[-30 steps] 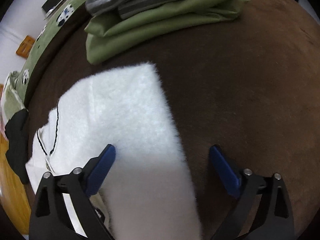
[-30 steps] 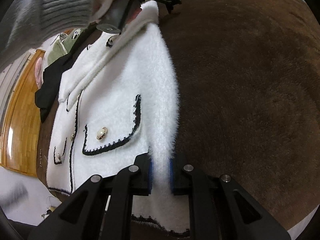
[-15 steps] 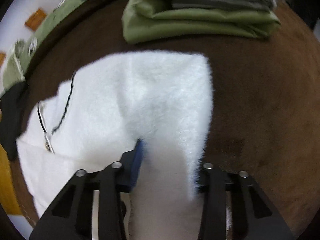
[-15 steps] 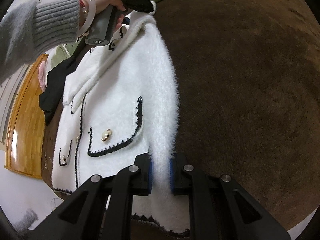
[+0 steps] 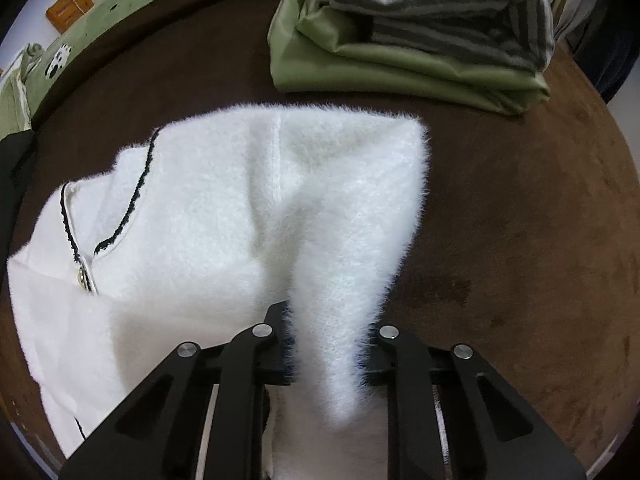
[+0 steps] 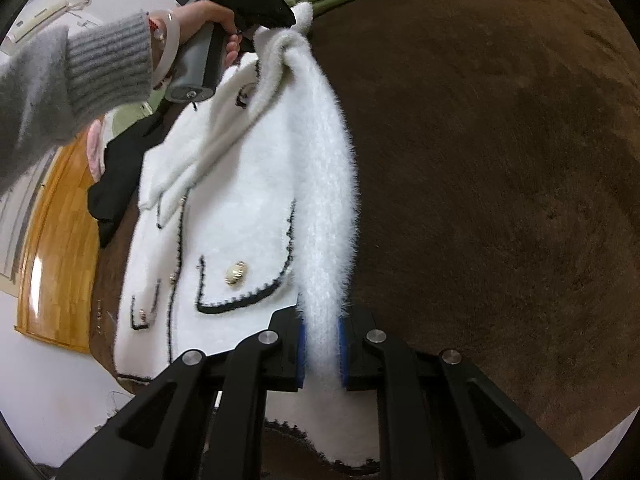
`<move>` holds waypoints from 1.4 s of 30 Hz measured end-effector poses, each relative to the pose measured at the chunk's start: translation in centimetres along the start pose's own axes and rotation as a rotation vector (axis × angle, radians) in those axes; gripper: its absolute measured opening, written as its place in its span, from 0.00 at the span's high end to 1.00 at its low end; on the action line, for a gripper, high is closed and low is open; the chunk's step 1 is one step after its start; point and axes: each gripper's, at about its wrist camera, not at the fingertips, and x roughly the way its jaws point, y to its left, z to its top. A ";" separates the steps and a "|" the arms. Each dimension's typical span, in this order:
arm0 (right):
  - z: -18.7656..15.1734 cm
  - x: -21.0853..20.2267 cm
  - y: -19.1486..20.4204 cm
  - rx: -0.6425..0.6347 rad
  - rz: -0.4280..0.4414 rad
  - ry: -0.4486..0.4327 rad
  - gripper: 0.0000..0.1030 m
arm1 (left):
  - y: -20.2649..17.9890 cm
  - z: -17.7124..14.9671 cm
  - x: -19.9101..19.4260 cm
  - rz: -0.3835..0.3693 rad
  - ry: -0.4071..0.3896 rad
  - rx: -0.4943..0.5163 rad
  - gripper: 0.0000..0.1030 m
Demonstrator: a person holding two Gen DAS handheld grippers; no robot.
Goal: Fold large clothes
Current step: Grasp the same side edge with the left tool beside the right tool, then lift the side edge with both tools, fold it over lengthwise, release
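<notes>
A fluffy white jacket with black trim and gold buttons lies on a brown surface. My left gripper is shut on a raised ridge of the jacket's right edge near the shoulder. In the right wrist view the same jacket shows its pocket and buttons. My right gripper is shut on the jacket's right edge near the hem. The left gripper shows at the far end there, pinching the lifted edge.
A folded pile of a green garment with a grey striped one on top lies behind the jacket. A black garment lies at the surface's left edge, above a wooden floor. Green patterned bedding is at far left.
My left gripper went from open to shut on the jacket's edge and lifted it into a ridge. My right gripper stayed shut on the edge near the hem.
</notes>
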 end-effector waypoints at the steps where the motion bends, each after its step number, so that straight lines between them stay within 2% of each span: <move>1: 0.1 -0.4 0.3 -0.006 0.007 -0.001 0.88 | 0.8 0.3 -0.3 -0.013 -0.002 -0.004 0.80; 6: 0.9 -2.6 2.7 -0.086 0.046 0.000 0.89 | 3.4 0.9 -3.3 -0.072 -0.030 -0.007 0.81; 10: 1.7 -4.2 6.4 -0.198 0.078 0.029 0.89 | 6.3 1.1 -6.2 -0.127 -0.055 -0.089 0.81; 16: 2.3 -5.9 12.8 -0.303 0.102 0.040 0.89 | 12.4 0.9 -10.0 -0.159 -0.089 -0.101 0.81; 20: 1.9 -5.7 17.2 -0.309 0.128 0.044 0.89 | 17.5 1.3 -11.7 -0.198 -0.105 -0.112 0.81; 27: 0.5 -3.2 25.0 -0.343 0.201 0.104 0.89 | 26.0 1.0 -14.8 -0.254 -0.136 -0.121 0.81; 31: 0.2 -0.6 29.8 -0.405 0.244 0.138 0.89 | 31.4 0.4 -15.3 -0.274 -0.151 -0.177 0.81; 35: -0.2 2.3 32.4 -0.423 0.285 0.196 0.89 | 35.8 -0.7 -14.6 -0.264 -0.146 -0.210 0.81; 42: -1.6 8.1 35.3 -0.480 0.291 0.300 0.89 | 43.3 -3.2 -11.5 -0.270 -0.125 -0.273 0.81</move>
